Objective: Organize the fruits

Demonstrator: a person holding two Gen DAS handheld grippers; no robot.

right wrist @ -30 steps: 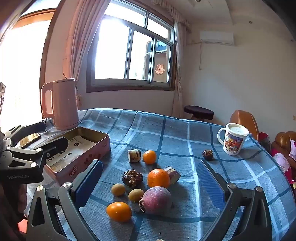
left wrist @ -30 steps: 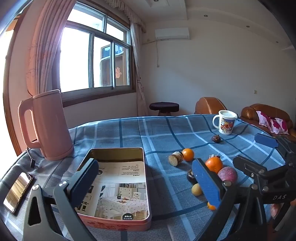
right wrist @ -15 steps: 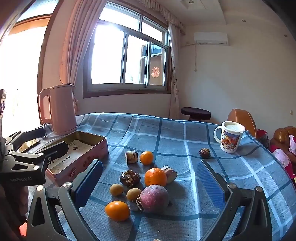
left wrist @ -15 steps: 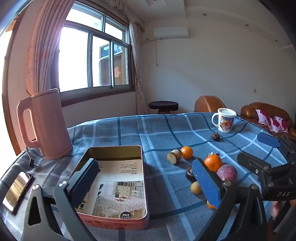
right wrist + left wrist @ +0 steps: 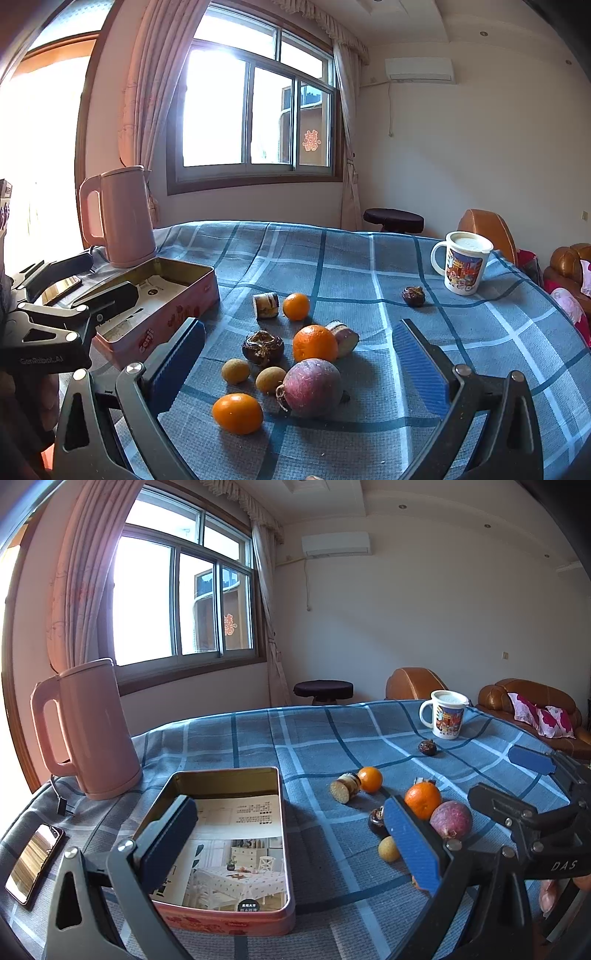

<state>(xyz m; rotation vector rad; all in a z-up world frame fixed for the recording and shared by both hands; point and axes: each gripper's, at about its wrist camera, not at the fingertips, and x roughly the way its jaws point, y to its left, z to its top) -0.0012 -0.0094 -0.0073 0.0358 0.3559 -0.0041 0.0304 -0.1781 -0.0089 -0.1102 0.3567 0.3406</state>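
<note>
Left wrist view looks down over the tin box (image 5: 229, 834); right wrist view sits, seemingly nearer, over the fruits. Both share the mug (image 5: 463, 266).

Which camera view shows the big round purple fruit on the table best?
The right wrist view: the big round purple fruit lies whole and close between the open fingers. In the left wrist view the same fruit is farther away, partly behind that gripper's blue finger pad.

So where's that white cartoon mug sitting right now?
The mug stands upright at the far right of the checked tablecloth in the right wrist view, apart from the fruit cluster, with one dark wrinkled fruit just in front of it.
</note>
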